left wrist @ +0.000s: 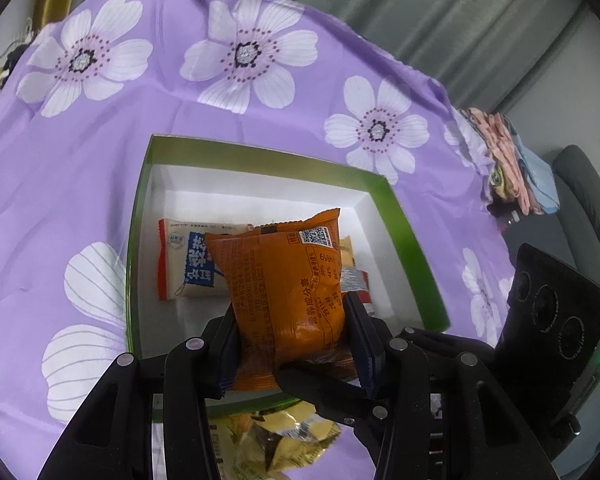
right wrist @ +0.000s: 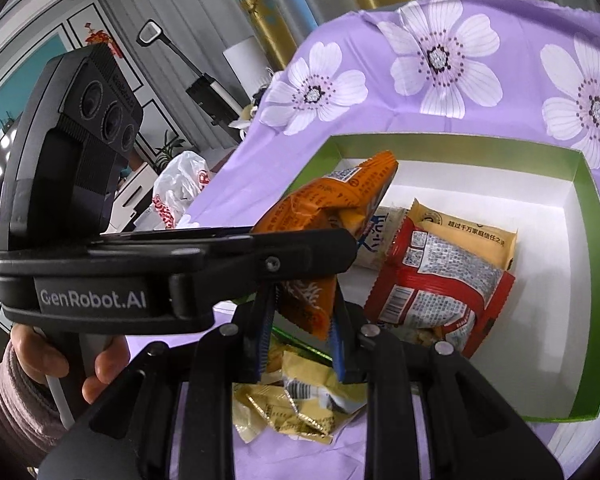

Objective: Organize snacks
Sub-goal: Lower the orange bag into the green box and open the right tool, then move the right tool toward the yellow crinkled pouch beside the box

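Note:
My left gripper (left wrist: 292, 308) is shut on an orange snack packet (left wrist: 288, 276), held upright over the near side of a green-rimmed box (left wrist: 260, 152) with a white inside. In the right wrist view my right gripper (right wrist: 302, 312) is closed on the lower corner of the same orange packet (right wrist: 332, 200). The left gripper's fingers (right wrist: 308, 246) cross in from the left. One black finger (left wrist: 328, 394) of the right gripper shows under the packet. In the box lie a white-and-orange packet (left wrist: 192, 264), a red packet (right wrist: 440, 292) and a yellow one (right wrist: 472, 236).
Crumpled yellow packets (right wrist: 296, 408) lie on the purple flowered cloth (left wrist: 100, 160) just in front of the box's near wall. A hand (right wrist: 100, 360) in a pink sleeve holds the left gripper's handle. Folded clothes (left wrist: 516, 168) sit at the cloth's far right edge. A plastic bag (right wrist: 180, 188) lies beyond the left.

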Demonstrator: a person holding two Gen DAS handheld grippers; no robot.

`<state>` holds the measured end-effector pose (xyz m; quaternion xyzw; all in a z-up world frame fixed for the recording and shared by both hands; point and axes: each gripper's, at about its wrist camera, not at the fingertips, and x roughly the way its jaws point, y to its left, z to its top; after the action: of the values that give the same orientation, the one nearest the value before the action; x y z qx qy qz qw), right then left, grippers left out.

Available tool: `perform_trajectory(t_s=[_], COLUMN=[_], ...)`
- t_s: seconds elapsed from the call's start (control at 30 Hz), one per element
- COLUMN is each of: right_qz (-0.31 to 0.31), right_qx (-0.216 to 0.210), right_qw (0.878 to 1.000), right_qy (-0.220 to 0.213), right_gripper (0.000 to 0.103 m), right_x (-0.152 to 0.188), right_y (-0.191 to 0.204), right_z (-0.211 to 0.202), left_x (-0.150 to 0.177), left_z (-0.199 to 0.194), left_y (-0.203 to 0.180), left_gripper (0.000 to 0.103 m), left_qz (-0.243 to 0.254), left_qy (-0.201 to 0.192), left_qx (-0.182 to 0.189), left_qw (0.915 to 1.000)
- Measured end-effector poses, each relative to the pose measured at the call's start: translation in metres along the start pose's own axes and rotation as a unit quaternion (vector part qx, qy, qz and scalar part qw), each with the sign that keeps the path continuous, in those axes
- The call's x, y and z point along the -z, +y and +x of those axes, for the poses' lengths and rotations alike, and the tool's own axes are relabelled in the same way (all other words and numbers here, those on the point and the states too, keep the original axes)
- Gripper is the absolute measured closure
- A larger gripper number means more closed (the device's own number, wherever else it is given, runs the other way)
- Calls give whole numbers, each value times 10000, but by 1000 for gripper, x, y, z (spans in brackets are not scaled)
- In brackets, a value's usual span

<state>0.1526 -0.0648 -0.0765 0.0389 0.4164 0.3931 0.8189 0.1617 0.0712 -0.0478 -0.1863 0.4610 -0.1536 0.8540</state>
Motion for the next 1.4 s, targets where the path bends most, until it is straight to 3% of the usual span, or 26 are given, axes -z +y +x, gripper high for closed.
perform_trajectory(t_s=[0.17,0.27,0.33,0.43,0.63,0.73,1.13,1.4], right_qz=[-23,-29,-16,1,65,96,195,419], right_qx=[221,310,397,412,418,375,514,749], right_qw=[9997,9994,9991,9991,9991,9992,9978,9959], right_qy=[120,126,117,69,-18,-87,-380,-277], right_gripper=[72,66,57,53,49,48,29,23], right_x=[-3,-4,-3,-3,0,4,26,53], right_y=[2,3,2,1,0,1,2,-9], right_z=[7,8,7,3,-5,-12,-49,-64], left_x=[-1,0,0,-1,-2,-3,22,58], left_z=[5,6,6,2,-9,-19,-61,-63], left_y=[5,4,4,6,2,2,3,0], left_gripper=[56,56,55,41,39,25,22,19], left_qz=[-139,-120,-102,-126,-33,-4,34,246], left_qy=[5,37,21,-36,-207,-319,-560,-267], left_qx=[-72,-127,-202,-238,-316,-328,-568,-810], left_qw=[9999,9998,9997,9996,9993,9990,9968,9961])
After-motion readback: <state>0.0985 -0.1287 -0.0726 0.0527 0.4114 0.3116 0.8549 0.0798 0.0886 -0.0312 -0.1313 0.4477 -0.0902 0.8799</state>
